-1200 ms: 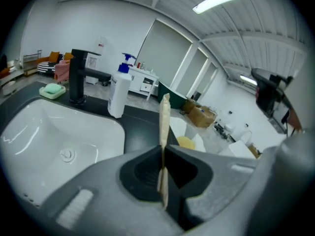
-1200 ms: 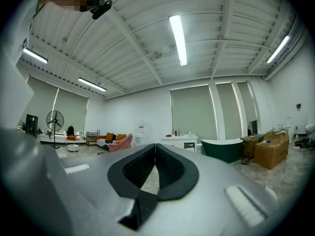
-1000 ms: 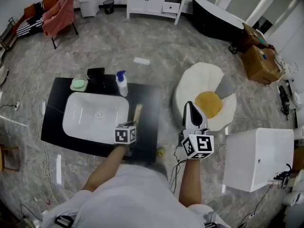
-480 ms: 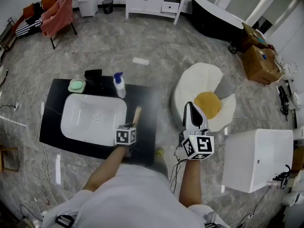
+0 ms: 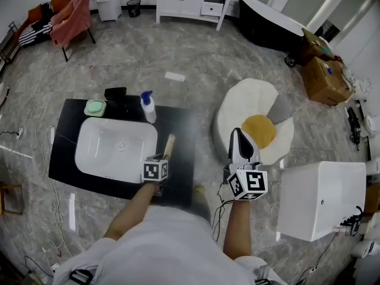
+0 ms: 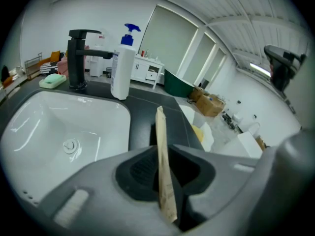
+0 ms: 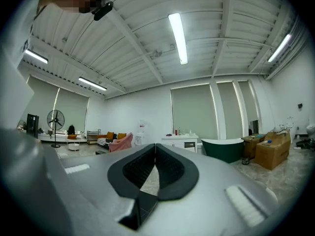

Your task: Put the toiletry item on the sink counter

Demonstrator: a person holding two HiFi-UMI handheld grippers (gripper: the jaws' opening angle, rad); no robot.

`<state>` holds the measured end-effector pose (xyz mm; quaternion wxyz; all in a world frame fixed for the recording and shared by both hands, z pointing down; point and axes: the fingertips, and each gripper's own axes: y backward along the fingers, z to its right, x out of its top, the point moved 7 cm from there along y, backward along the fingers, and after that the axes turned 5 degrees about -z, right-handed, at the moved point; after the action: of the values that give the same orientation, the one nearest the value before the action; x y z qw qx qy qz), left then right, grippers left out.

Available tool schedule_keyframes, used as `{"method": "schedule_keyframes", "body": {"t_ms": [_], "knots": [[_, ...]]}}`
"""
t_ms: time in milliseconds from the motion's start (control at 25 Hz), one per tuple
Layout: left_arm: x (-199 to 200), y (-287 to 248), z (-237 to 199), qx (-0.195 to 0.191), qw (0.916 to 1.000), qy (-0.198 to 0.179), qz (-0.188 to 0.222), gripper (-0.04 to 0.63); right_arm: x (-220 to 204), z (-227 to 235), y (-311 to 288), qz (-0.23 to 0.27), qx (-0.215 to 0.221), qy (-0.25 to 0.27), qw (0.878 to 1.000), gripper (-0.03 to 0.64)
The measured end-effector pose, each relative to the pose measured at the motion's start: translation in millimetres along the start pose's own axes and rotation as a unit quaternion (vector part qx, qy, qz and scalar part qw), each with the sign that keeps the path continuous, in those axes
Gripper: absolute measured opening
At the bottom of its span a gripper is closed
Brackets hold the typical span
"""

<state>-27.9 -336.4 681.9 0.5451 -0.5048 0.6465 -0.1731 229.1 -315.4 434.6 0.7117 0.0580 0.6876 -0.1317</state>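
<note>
The left gripper (image 6: 160, 154) has just been opened, its jaws parted around the thin tan toiletry item (image 6: 160, 127), whose far end is set on the dark counter (image 6: 142, 107) beside the white sink (image 6: 59, 127), while the right gripper (image 7: 155, 149) is held closed and empty.

Grey marble floor (image 5: 196, 58), white cabinet (image 5: 190, 2), dark bathtub (image 5: 279, 22), ceiling striplight (image 7: 177, 37).

tan toiletry item (image 5: 170, 145): over black counter (image 5: 180, 123) | white sink (image 5: 101, 154): just left | pump bottle (image 5: 148, 108): beyond sink
</note>
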Motion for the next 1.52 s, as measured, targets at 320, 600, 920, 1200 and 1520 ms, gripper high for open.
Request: {"method": "schedule_keyframes", "body": {"t_ms": [320, 600, 920, 1200, 1520], "knots": [[0, 10, -3, 0.002, 0.9997, -0.024, 0.007, 0.103, 5, -11, 3, 0.002, 0.003, 0.006, 1.0, 0.005], [6, 20, -10, 0.002, 0.9994, -0.024, 0.026, 0.12, 10, -19, 8, 0.003, 0.001, 0.009, 1.0, 0.005], [31, 50, -9, 0.016, 0.9953, -0.061, 0.074, 0.063, 5, -31, 12, 0.003, -0.003, 0.006, 1.0, 0.005], [51, 85, -7, 0.025, 0.989, -0.087, 0.117, 0.008, 7, -44, 21, 0.009, -0.003, 0.002, 1.0, 0.005], [76, 128, -2, 0.021, 0.9765, -0.128, 0.172, -0.002, 8, -55, 29, 0.009, -0.011, -0.001, 1.0, 0.005]]}}
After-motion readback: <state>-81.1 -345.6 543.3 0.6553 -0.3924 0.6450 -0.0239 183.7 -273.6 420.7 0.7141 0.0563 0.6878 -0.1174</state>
